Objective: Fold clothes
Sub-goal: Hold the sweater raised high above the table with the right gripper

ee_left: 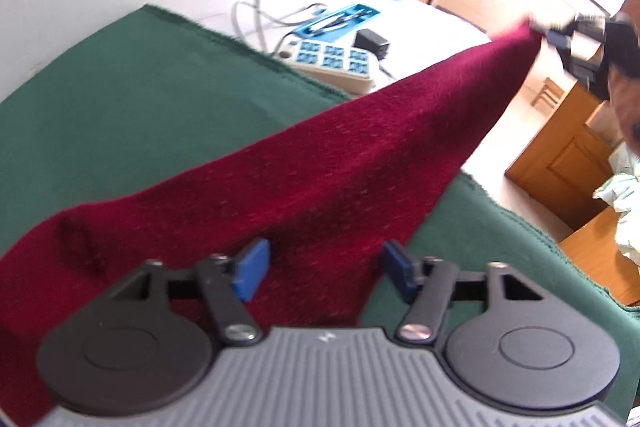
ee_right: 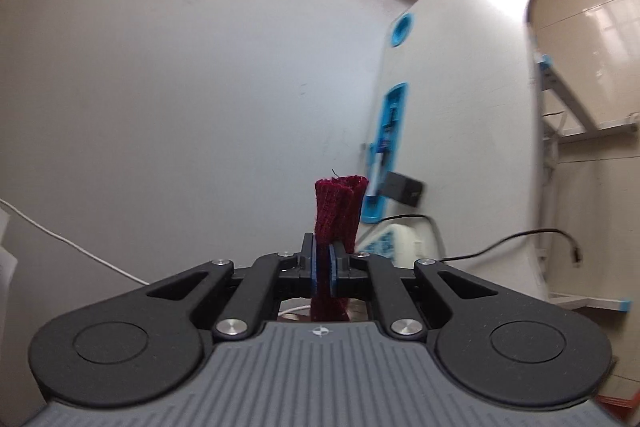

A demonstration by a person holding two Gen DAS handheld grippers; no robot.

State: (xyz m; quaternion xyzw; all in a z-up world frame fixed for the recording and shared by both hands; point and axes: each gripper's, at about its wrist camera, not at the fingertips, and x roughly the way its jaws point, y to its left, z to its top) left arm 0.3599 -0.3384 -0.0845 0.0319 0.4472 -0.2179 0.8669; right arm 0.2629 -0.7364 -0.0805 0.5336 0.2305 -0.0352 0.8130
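Two grippers, one garment (ee_left: pixel 304 163): maroon knit, ribbed at the hem, fuzzy, limp. Right gripper (ee_right: pixel 324 267) pinched tight on a bunched ribbed end, lifted well above the table (ee_left: pixel 120 115), so the knit stretches in a taut sloping sheet from the table's near edge up past its far right corner. Left gripper (ee_left: pixel 326 273) wide open, blue pads (ee_left: pixel 252 275) either side of the low end, holding nothing. Risks: the small pinch may slip from the right jaws under pull; the loose near end could drag off the green felt-like cloth covering the table; the knit may stretch or twist, skewing the fold. Power strip (ee_left: pixel 332 61) sits near the far edge, could snag.
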